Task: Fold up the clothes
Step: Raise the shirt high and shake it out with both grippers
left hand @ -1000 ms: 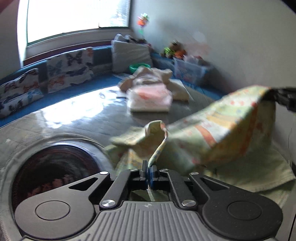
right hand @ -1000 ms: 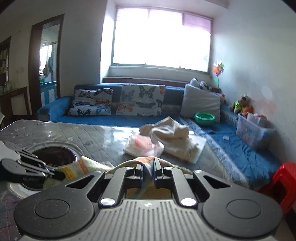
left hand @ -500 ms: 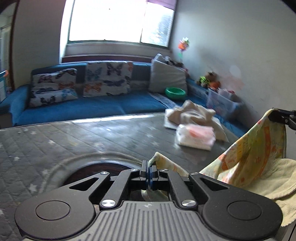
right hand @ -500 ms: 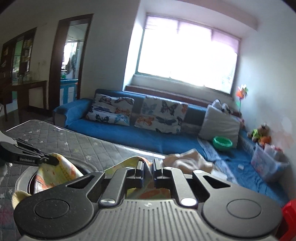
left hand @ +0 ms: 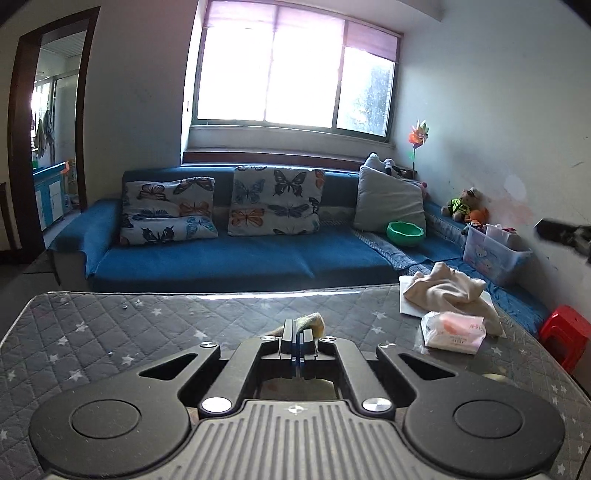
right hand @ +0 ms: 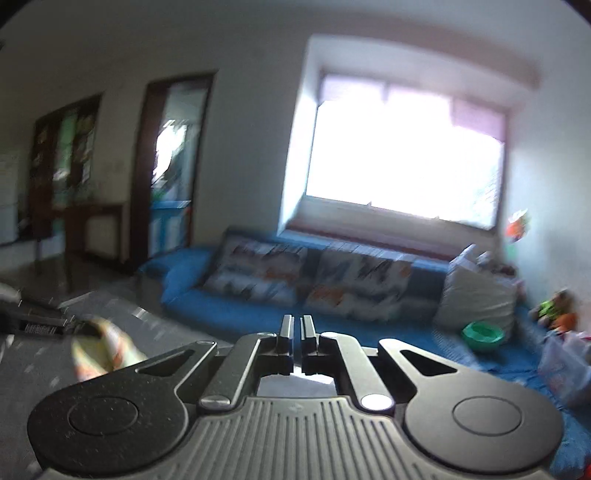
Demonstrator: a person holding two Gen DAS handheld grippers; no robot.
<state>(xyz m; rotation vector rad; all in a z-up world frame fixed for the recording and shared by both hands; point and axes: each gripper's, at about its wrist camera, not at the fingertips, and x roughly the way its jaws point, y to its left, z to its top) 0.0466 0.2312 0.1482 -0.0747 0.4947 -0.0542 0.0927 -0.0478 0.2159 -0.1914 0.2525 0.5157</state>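
pinching printed cloth [left hand: 312, 322] w/ left gripper [left hand: 297, 332] (jaws closed).

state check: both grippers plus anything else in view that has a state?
left gripper: shut on patterned cloth
right gripper: shut, no cloth visible at its tips
patterned cloth: lifted, pinched at one edge, rest hidden
beige garment: crumpled, unfolded, far right of table
tissue pack: lying flat beside beige garment
window blind: mostly raised
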